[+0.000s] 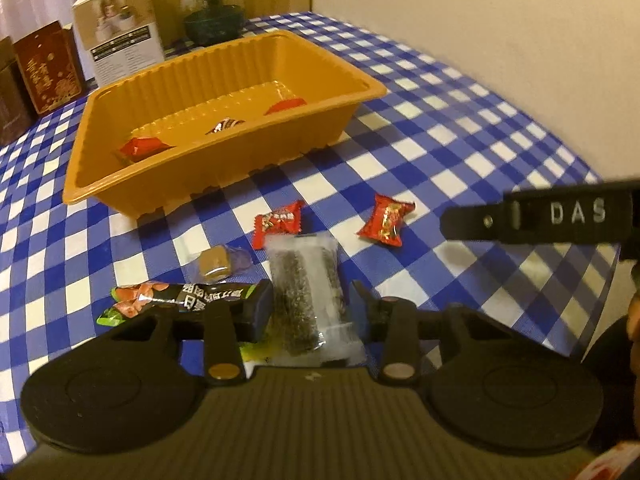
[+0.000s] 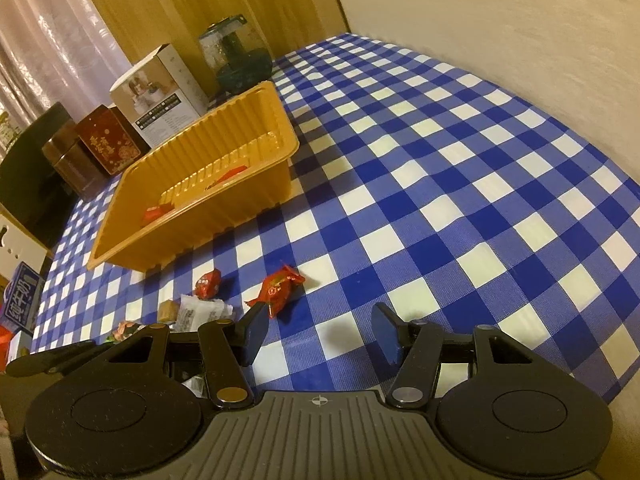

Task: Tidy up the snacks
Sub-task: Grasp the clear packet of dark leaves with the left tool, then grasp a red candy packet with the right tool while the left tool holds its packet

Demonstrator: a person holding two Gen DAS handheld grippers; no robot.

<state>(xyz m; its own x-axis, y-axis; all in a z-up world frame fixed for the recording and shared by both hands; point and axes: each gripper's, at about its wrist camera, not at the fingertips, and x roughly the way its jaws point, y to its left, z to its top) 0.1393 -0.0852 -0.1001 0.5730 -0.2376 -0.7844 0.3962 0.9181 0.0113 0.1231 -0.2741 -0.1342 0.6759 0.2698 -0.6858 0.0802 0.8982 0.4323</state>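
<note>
Pick-up step: left gripper [image 1: 310,304], jaws apart, straddles the clear seaweed packet [image 1: 306,288] at lower centre — next, clamp and carry to the orange tray [image 1: 224,188] upper left — right gripper [image 2: 320,334] gapes empty

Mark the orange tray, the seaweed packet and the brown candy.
orange tray [image 1: 224,168], left wrist view, near wall.
seaweed packet [image 1: 304,280], left wrist view, middle of the clear wrapper.
brown candy [image 1: 214,266], left wrist view, top face.

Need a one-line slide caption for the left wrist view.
Left tongs open around a clear seaweed packet, orange tray ahead.
</note>
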